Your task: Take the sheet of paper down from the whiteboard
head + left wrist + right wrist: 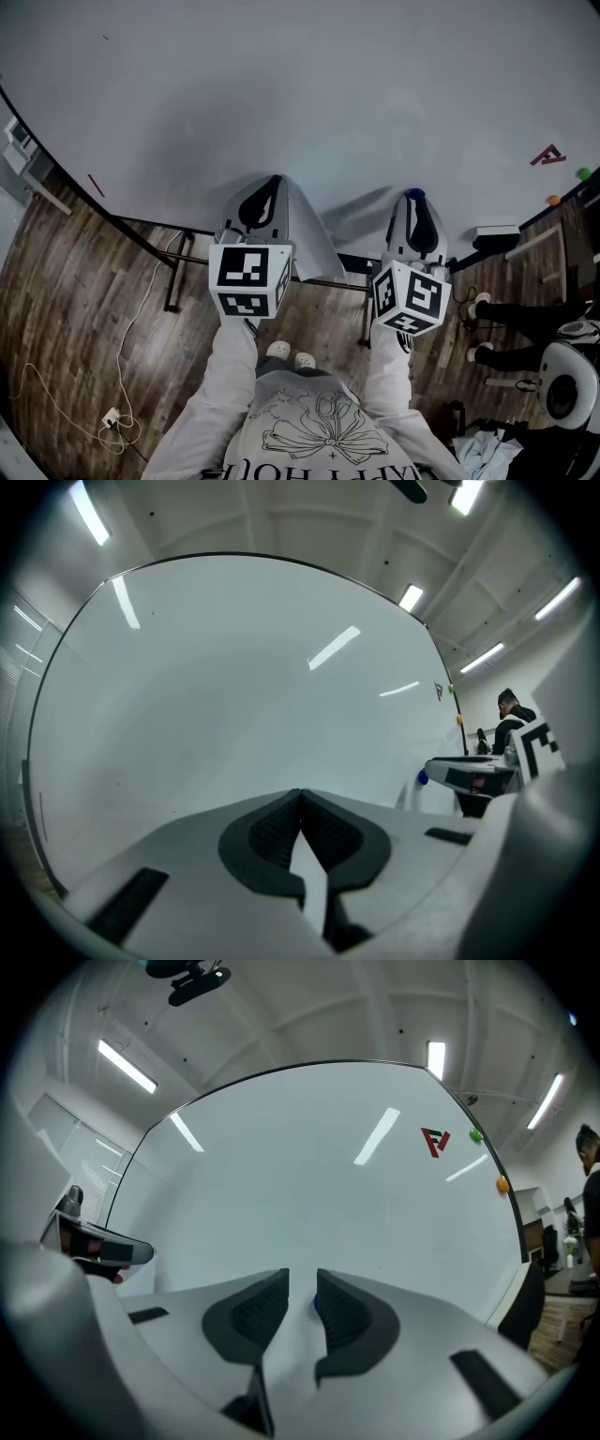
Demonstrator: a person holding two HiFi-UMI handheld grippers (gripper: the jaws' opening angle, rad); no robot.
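Under your feet, a dark wood-plank floor — a corded white plug lies at your left, a dark-clothed person at your right.

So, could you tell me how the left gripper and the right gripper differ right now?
The left gripper has its jaws shut, apparently pinching the sheet of paper; the right gripper has its jaws apart. A small blue magnet sits ungripped between the right gripper's pads; the left gripper has none. Both point at the whiteboard.
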